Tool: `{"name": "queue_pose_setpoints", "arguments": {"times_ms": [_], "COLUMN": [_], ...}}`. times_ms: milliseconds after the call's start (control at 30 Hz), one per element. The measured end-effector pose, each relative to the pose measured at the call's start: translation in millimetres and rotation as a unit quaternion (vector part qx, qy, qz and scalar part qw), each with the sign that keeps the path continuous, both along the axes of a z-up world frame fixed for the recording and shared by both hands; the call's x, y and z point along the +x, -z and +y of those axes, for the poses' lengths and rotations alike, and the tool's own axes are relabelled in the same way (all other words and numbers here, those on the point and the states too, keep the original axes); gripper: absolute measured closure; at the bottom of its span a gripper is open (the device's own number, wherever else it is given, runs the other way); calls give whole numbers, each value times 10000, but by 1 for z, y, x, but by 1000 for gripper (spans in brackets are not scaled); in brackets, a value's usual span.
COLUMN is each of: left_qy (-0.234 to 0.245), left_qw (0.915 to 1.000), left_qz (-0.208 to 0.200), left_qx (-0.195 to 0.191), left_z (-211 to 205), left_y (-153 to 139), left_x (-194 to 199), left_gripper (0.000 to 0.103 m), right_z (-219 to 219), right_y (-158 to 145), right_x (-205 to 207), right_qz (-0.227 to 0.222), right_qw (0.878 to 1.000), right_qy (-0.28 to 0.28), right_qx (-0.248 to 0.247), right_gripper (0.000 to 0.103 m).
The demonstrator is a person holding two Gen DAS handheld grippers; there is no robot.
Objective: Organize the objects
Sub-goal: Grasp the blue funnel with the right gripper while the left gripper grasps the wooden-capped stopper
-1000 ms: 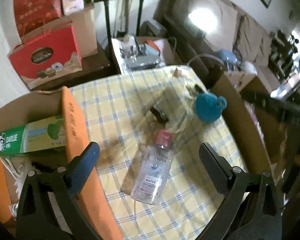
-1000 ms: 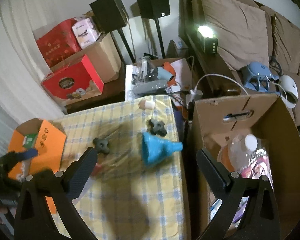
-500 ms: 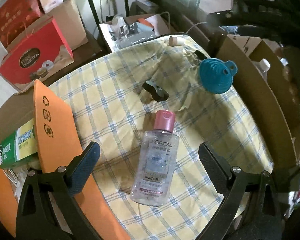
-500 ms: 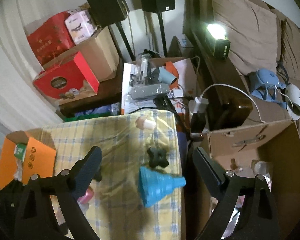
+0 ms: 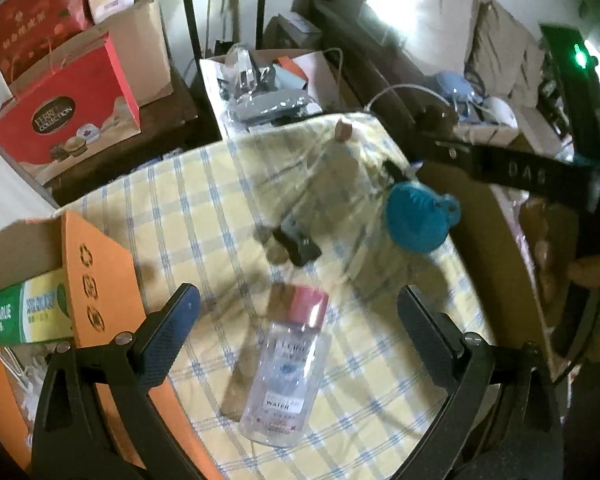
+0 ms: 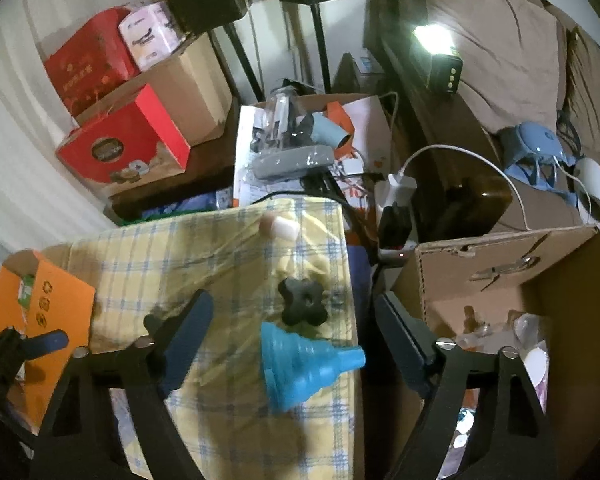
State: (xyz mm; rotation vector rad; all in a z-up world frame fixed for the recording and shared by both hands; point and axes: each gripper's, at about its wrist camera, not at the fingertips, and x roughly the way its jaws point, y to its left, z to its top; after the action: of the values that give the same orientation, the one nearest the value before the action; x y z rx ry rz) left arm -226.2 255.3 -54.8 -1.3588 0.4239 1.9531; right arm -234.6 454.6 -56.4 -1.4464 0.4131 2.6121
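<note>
A clear bottle with a pink cap point(image 5: 286, 364) lies on the yellow checked tablecloth point(image 5: 204, 208), between the fingers of my open, empty left gripper point(image 5: 296, 312). A blue funnel point(image 6: 300, 360) lies on its side between the fingers of my open, empty right gripper point(image 6: 296, 316); it also shows in the left wrist view point(image 5: 416, 220). A black cross-shaped knob point(image 6: 302, 302) lies just beyond the funnel. A second black knob point(image 5: 296, 244) lies beyond the bottle. A small cork-and-white piece point(image 6: 280, 227) sits at the far table edge.
An orange cardboard box point(image 5: 96, 280) holding a green toothpaste carton point(image 5: 24, 312) stands left of the table. A brown cardboard box point(image 6: 520, 300) with several items stands at the right. Red gift boxes point(image 6: 120, 144), speaker stands and a cluttered box lie beyond the table.
The left gripper has dropped closer over the bottle. The right gripper has moved lower and nearer the funnel, which now lies between its fingers. Both stay open.
</note>
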Motion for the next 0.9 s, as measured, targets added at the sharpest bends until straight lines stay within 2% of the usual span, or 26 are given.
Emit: {"name": "queue_pose_setpoints", "arguments": {"times_ms": [267, 500, 733, 867, 900], "left_qy": [-147, -326, -439, -402, -434], "left_qw": [9996, 9992, 9986, 9990, 9989], "left_qz": [146, -32, -27, -30, -43], "left_qx": [-170, -208, -292, -197, -173], "left_z": [22, 46, 81, 104, 110], "left_y": [-12, -3, 11, 18, 20], "left_x": [-24, -49, -68, -75, -77], "left_gripper": [4, 4, 4, 4, 4], "right_z": [-1, -14, -31, -35, -35], "right_y": [-3, 7, 26, 38, 40], "right_x": [24, 42, 38, 34, 33], "right_qz": [3, -6, -117, -136, -145], "right_qw": [9999, 9989, 9945, 9946, 9946], "right_qy": [-129, -471, -861, -817, -823], "right_qx": [-14, -21, 584, 625, 614], "right_gripper": [26, 26, 26, 32, 37]}}
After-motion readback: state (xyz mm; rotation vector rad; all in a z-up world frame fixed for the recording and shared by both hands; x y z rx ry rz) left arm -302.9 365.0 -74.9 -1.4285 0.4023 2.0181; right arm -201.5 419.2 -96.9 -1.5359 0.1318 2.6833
